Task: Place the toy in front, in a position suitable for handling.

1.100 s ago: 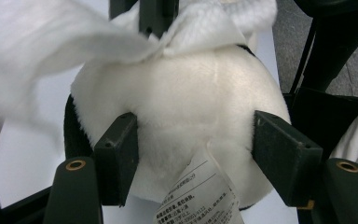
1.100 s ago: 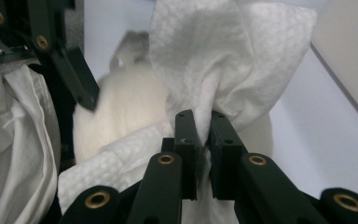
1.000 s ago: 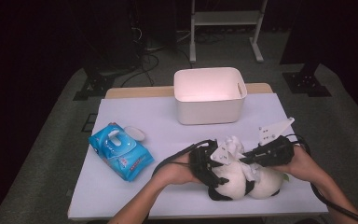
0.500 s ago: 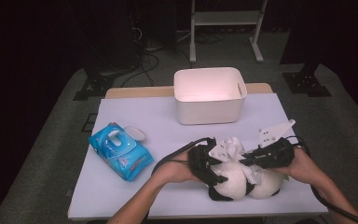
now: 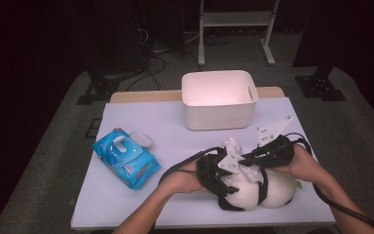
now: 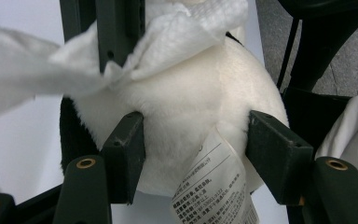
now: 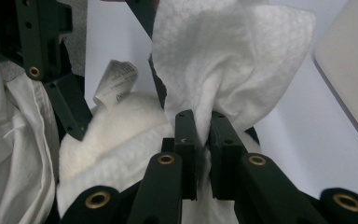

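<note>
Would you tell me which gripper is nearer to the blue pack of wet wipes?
Left. The left gripper, clamped on the white plush toy, sits closer to the blue pack of wet wipes; the right gripper holds a white wipe farther right.

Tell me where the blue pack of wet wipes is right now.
In the high view the blue wipes pack lies on the table's left side, beside a small white lid, left of the plush toy and apart from it.
</note>
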Motion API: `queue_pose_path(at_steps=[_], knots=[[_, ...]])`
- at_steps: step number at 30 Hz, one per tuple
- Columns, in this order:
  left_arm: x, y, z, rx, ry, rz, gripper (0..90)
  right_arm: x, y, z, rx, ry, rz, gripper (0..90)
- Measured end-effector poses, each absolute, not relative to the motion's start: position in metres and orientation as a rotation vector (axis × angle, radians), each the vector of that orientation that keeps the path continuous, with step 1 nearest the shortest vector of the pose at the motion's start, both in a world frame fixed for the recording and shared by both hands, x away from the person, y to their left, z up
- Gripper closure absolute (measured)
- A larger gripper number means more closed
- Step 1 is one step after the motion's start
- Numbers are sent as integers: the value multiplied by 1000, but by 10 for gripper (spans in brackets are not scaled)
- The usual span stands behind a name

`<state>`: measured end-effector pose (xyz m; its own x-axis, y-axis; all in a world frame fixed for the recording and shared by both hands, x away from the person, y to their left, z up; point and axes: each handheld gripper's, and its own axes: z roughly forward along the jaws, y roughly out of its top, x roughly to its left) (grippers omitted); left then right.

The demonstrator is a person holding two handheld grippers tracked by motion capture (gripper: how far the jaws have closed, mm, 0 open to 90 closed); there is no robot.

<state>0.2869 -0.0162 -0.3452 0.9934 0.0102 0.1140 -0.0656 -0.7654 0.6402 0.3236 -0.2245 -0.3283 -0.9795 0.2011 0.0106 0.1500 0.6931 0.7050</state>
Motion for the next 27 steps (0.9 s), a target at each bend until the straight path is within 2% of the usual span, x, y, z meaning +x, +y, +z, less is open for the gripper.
queue_pose_path(at_steps=[13,27], knots=[[294,1,-347,2385,52,131,384,325,-260,-340,450,2795,1189,828],[293,-6,-350,2386,50,164,400,317,-200,-324,228,2861,1152,827]])
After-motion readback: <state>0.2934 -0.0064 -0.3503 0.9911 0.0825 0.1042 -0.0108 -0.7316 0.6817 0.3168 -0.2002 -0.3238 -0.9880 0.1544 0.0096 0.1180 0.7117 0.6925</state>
